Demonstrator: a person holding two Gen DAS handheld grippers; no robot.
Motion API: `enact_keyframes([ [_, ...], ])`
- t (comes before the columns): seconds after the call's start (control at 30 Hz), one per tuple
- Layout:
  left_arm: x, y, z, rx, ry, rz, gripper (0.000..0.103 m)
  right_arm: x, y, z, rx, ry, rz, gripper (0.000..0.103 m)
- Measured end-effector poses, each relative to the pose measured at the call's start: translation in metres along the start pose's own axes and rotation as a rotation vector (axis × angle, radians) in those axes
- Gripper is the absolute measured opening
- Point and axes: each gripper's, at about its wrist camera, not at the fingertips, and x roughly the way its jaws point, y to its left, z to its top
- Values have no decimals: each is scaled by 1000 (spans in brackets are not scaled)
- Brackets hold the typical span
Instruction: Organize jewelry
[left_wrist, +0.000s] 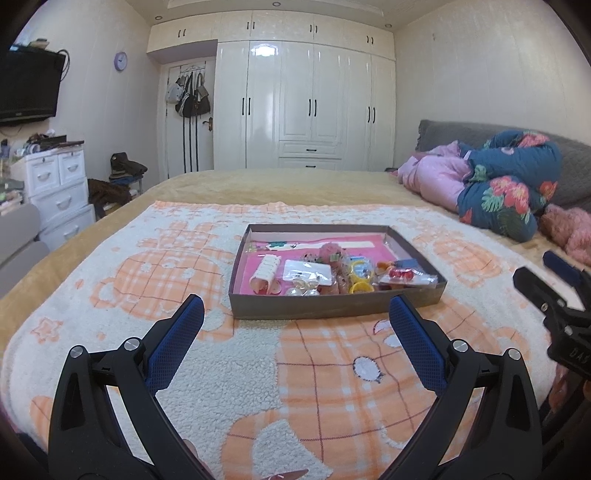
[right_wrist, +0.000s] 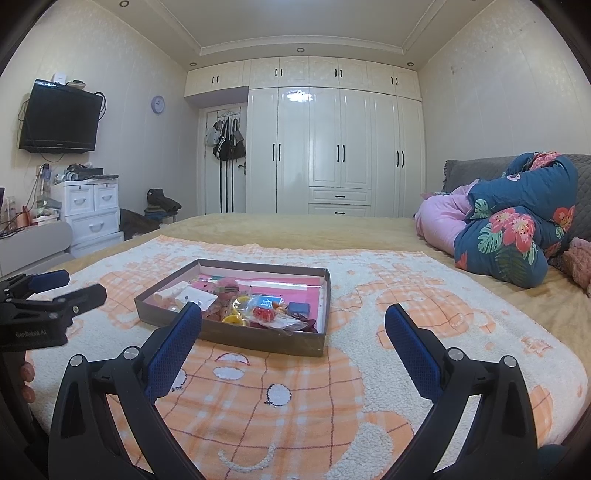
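A shallow brown box (left_wrist: 332, 306) with a pink lining lies on the orange-and-white blanket (left_wrist: 295, 369). It holds a jumble of jewelry: yellow rings (left_wrist: 360, 286), a white card with earrings (left_wrist: 308, 273), white clips (left_wrist: 264, 275), a red bead piece in plastic (left_wrist: 400, 274). My left gripper (left_wrist: 295, 306) hovers open just short of the box's near wall, nothing between its fingers. In the right wrist view the box (right_wrist: 258, 338) sits ahead and left, and my right gripper (right_wrist: 293, 317) is open and empty near its right corner. Each gripper shows at the edge of the other's view.
A rolled floral quilt (right_wrist: 513, 229) and pink bedding (left_wrist: 436, 177) lie at the right on the bed. White wardrobes (left_wrist: 306, 107) fill the far wall. A white drawer unit (left_wrist: 55, 184) and a wall TV (right_wrist: 59, 118) stand to the left.
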Motion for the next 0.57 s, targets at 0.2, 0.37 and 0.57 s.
enact_keyframes([
  [0.2,1,-3,-2,11,18,-26,92,4,-3,-4,15,13,-1,97],
  [0.37,19,20,2,-71,81,-15,92,34,-38,-5,114,107,-75,97],
  [0.57,82,122,25,-173,199,248,92,154,-149,-12,94,495,-455,97],
])
